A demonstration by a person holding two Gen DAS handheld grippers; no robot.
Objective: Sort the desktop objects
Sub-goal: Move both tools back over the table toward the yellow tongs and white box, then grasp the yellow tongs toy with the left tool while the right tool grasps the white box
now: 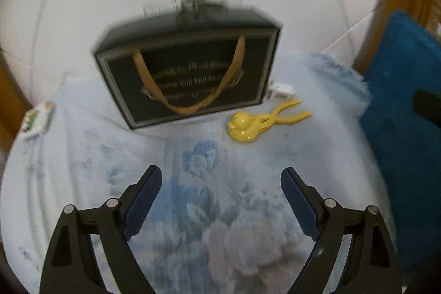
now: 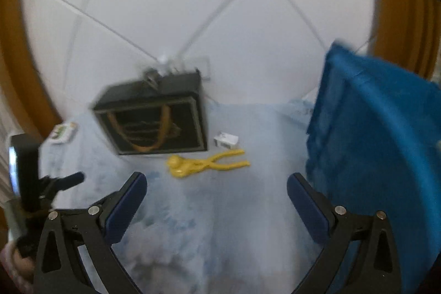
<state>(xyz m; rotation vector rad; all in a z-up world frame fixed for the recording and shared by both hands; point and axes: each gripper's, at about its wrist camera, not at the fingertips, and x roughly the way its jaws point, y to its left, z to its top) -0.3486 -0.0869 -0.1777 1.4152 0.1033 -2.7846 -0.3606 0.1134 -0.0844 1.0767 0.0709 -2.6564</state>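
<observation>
A black gift bag (image 1: 187, 68) with tan handles stands at the back of a pale blue floral cloth (image 1: 209, 183); it also shows in the right wrist view (image 2: 154, 123). A yellow duck-shaped clamp toy (image 1: 264, 120) lies in front of its right side, also in the right wrist view (image 2: 204, 163). A small white box (image 1: 281, 91) sits behind the toy, also in the right wrist view (image 2: 226, 141). A white packet (image 1: 35, 120) lies at far left, also in the right wrist view (image 2: 62, 132). My left gripper (image 1: 220, 175) and right gripper (image 2: 216, 181) are open and empty above the cloth.
A blue cushion (image 1: 408, 128) stands at the right edge, close to my right gripper's right finger in the right wrist view (image 2: 380, 145). White tiled floor lies beyond the cloth. My left gripper's body (image 2: 24, 167) shows at the far left of the right wrist view.
</observation>
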